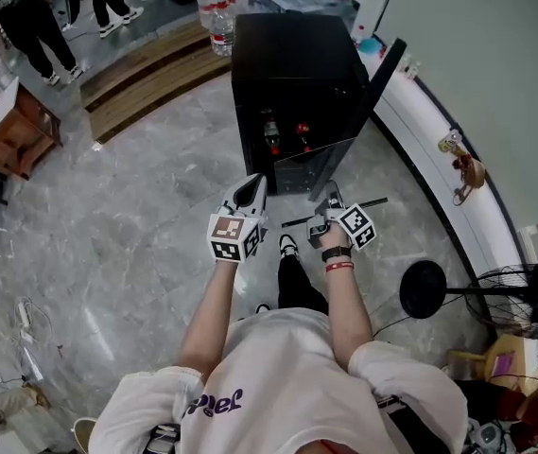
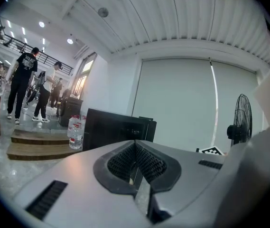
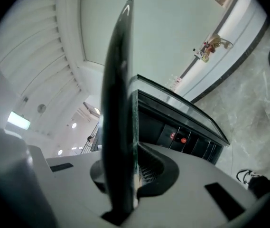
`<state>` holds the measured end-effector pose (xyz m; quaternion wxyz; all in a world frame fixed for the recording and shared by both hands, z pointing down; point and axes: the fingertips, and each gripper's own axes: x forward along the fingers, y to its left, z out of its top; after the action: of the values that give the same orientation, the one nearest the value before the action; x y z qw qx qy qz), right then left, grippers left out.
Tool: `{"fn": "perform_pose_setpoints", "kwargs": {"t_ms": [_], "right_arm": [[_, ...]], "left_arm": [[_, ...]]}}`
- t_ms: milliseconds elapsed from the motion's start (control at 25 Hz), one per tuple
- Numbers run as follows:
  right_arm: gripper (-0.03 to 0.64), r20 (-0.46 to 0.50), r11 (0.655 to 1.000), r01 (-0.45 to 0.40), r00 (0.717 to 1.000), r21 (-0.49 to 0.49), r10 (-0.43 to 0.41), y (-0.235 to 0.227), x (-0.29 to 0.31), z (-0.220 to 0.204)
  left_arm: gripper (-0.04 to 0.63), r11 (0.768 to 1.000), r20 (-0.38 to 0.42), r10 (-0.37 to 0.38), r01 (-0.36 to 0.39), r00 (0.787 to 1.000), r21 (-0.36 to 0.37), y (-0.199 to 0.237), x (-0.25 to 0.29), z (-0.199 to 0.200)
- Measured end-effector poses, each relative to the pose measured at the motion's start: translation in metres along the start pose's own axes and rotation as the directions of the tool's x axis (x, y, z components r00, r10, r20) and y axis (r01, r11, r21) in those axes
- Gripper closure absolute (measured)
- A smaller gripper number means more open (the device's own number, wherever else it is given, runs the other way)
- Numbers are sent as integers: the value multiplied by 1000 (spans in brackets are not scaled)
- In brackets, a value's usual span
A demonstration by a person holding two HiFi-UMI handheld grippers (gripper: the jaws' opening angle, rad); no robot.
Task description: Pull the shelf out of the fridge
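The black mini fridge (image 1: 292,74) stands on the floor with its door (image 1: 387,69) swung open to the right. Bottles with red caps (image 1: 287,132) show inside. My right gripper (image 1: 325,218) is shut on the front edge of the glass shelf (image 1: 318,173), which hangs in the air in front of the fridge opening. In the right gripper view the shelf (image 3: 118,103) stands edge-on between the jaws of the right gripper (image 3: 137,175), with the fridge (image 3: 187,132) behind. My left gripper (image 1: 250,192) hovers left of the shelf, shut and empty (image 2: 135,148).
Wooden steps (image 1: 146,74) and large water bottles (image 1: 219,12) lie behind the fridge. People (image 1: 23,17) stand at the far left near a wooden table (image 1: 13,130). A standing fan (image 1: 524,296) and a round black base (image 1: 424,289) are at the right by the curved wall ledge (image 1: 439,178).
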<state>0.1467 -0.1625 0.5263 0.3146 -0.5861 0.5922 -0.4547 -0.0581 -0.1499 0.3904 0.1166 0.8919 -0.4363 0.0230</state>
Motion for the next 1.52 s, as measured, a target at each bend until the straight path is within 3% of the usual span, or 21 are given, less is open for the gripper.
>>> {"fn": "perform_pose_setpoints", "kwargs": {"t_ms": [120, 240, 360, 640, 1000, 1200, 1520], "right_arm": [[592, 2, 993, -16, 1000, -115, 16, 21, -22, 8], [592, -4, 964, -18, 1000, -265, 18, 42, -37, 15], [592, -8, 914, -12, 1000, -406, 10, 61, -48, 17], [592, 15, 777, 5, 1000, -629, 6, 97, -75, 26], [594, 63, 623, 36, 998, -781, 22, 134, -101, 30], [592, 105, 515, 81, 994, -854, 17, 146, -109, 22], [594, 112, 452, 93, 994, -887, 15, 151, -111, 29]], "left_arm": [[577, 1000, 9, 7, -7, 1000, 22, -6, -12, 6], [577, 999, 24, 7, -8, 1000, 42, -12, -22, 13], [577, 998, 40, 5, -7, 999, 57, -15, -33, 18], [577, 998, 69, 15, -20, 997, 66, -24, -50, 27], [577, 996, 82, 37, -43, 996, 76, -23, -63, 26], [577, 994, 86, 55, -62, 995, 89, -16, -71, 28], [577, 993, 76, 64, -71, 995, 91, -23, -59, 21]]}}
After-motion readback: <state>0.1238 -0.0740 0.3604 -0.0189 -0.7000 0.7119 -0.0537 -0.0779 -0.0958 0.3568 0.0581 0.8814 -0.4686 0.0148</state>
